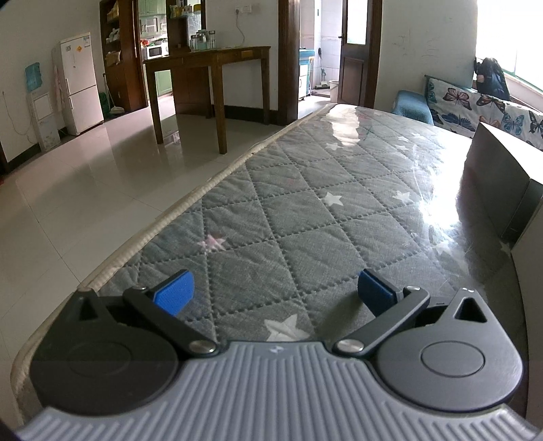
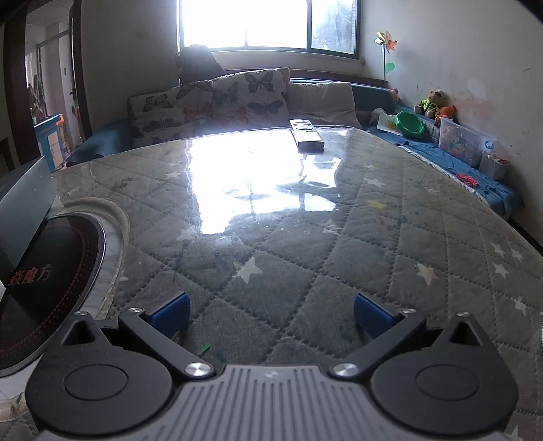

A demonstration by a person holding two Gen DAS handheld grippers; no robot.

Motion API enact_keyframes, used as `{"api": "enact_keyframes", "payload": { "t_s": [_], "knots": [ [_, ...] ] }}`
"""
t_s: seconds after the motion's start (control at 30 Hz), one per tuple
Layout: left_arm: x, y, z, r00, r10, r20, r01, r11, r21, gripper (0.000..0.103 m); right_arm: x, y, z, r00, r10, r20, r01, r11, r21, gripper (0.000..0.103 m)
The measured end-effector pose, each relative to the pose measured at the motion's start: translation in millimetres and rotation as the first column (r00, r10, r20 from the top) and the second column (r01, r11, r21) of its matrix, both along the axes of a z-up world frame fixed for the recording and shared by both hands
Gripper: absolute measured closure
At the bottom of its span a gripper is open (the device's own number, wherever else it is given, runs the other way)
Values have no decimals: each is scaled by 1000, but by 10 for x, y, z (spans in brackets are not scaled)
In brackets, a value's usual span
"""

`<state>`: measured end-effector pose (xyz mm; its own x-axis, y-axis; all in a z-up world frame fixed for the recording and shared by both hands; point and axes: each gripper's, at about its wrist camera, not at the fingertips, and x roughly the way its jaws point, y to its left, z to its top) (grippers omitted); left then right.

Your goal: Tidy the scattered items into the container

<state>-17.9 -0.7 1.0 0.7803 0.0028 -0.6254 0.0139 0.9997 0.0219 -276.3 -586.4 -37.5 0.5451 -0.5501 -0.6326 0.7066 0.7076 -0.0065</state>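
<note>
Remote control [image 2: 306,134], a slim, flat silvery bar, is lying at the table's far edge, well apart from the right gripper [image 2: 270,313], whose blue ribbed pads are standing wide and empty. Approaching low and clamping across its narrow sides looks wisest. Left gripper [image 1: 275,291] is gaping empty too, beside the dark grey box [image 1: 502,176] on the glossy film-covered quilted cloth [image 1: 305,203].

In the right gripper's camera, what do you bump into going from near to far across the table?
right gripper with open jaws → bare quilted tablecloth → shiny window glare → remote control → butterfly cushions → window.
</note>
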Motion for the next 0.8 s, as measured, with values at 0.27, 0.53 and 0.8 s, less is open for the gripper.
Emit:
{"api": "enact_keyframes", "payload": {
  "t_s": [0.27, 0.53, 0.8],
  "knots": [
    [6, -8, -1, 1000, 1, 0, -1, 1000, 0, 0, 15, -6, -7, 1000, -1, 0, 1, 1000, 1, 0],
    [6, -9, -2, 1000, 2, 0, -2, 1000, -1, 0, 13, -1, -18, 1000, -2, 1, 2, 1000, 1, 0],
    [7, -10, -3, 1000, 2, 0, -2, 1000, -1, 0, 12, 3, -24, 1000, -2, 1, 2, 1000, 1, 0]
  ]
}}
